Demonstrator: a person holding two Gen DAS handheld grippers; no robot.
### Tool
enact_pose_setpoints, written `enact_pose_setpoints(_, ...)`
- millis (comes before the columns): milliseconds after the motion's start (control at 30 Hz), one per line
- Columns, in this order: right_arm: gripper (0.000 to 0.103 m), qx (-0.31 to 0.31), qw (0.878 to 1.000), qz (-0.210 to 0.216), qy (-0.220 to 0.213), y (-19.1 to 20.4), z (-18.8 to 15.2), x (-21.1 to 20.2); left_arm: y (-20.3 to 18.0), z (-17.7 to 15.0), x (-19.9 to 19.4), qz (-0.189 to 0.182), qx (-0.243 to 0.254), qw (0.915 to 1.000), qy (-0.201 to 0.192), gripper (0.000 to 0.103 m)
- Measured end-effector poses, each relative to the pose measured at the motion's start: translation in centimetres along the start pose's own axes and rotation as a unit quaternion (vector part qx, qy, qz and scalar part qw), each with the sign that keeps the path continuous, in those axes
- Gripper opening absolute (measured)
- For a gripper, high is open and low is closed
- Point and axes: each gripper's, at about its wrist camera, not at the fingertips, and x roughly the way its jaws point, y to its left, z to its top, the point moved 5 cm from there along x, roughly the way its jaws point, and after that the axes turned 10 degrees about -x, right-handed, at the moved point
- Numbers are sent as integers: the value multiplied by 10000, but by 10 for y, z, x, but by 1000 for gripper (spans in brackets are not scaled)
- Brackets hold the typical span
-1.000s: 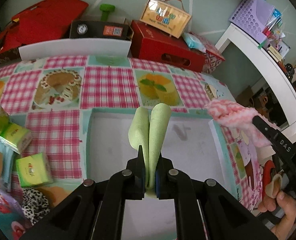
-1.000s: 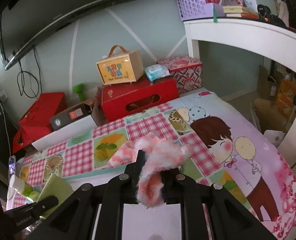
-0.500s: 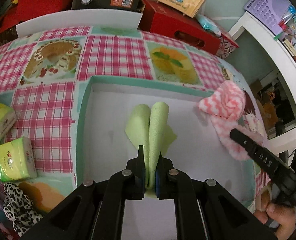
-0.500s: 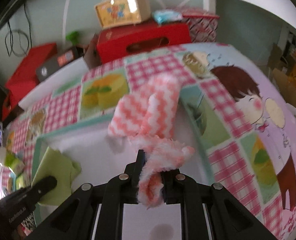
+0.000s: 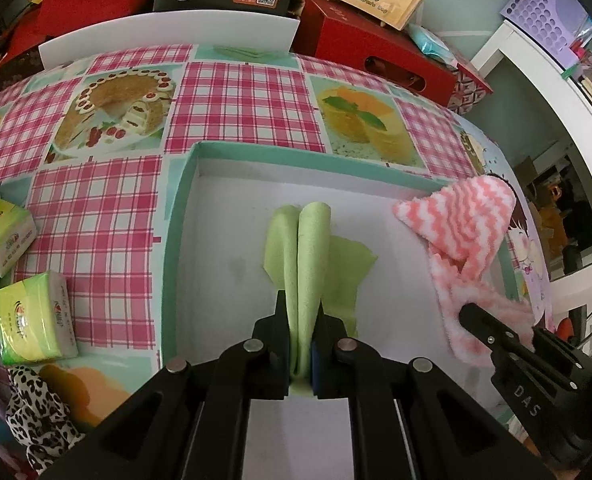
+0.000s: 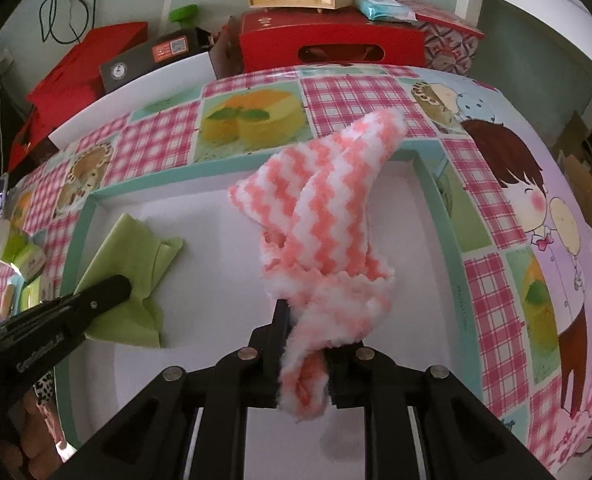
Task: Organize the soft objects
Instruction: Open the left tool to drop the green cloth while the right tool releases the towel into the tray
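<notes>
Bright soft daylight, sharp focus, fisheye-warped dark edges.

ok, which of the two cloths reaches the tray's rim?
The pink zigzag cloth, held in the right gripper: its far tip drapes over the tray rim. The green cloth in the left gripper lies wholly inside.

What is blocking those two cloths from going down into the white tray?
Nothing visible. The green cloth in the left gripper and the pink zigzag cloth in the right gripper already hang over the tray's bare white floor.
</notes>
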Motion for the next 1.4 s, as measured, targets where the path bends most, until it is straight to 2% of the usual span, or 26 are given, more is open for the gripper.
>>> enact_pose_setpoints(167,20,-36,10000,-46,-53,-1,2,-7,-3,1,0,46,28,10000,8,7)
enact_pose_setpoints(233,33,-58,10000,-16,-48,0,2,-9,-4,0,0,69,14,10000,39,9)
enact_pose_setpoints(267,38,-75,9999,-23,-69,0,4,-9,-4,0,0,91,9,9999,57,13)
enact_pose_setpoints(300,51,-95,9999,-44,-97,0,5,-11,-3,-1,-1,102,11,9999,68,15)
enact_pose_setpoints(333,59,-121,9998,-74,-146,0,6,-14,-2,-1,-2,114,10,9999,69,22)
enact_pose_setpoints(367,59,-144,9996,-97,-201,1,7,-17,-2,-1,-3,137,8,9999,62,28)
enact_pose_setpoints(500,59,-176,9993,-106,-316,1,12,-23,-4,-1,-12,209,61,9998,-20,35)
enact_pose_setpoints(600,61,-148,9988,-136,-454,-1,16,-31,-5,1,-22,237,86,9996,-123,47)
enact_pose_setpoints(667,68,-134,9982,-132,-561,-1,18,-36,-5,3,-30,308,86,9992,-231,57)
enact_pose_setpoints(733,75,-143,9979,-155,-617,-1,19,-39,-5,4,-36,370,117,9986,-348,60)
enact_pose_setpoints(800,79,-147,9976,-171,-657,0,20,-41,-5,5,-41,392,118,9982,-430,67)
enact_pose_setpoints(933,102,-112,9970,-233,-730,-3,21,-42,-1,6,-45,408,71,9977,-536,80)
enact_pose_setpoints(967,103,-109,9968,-247,-758,-4,21,-43,-1,6,-45,406,40,9977,-548,84)
enact_pose_setpoints(1133,103,-233,9954,-246,-896,-1,23,-48,3,7,-45,375,-72,9976,-577,91)
enact_pose_setpoints(1300,103,-312,9955,-257,-859,2,23,-46,6,8,-48,404,-133,9969,-659,92)
enact_pose_setpoints(1400,103,-280,9954,-268,-882,0,23,-47,7,10,-52,347,-172,9967,-707,99)
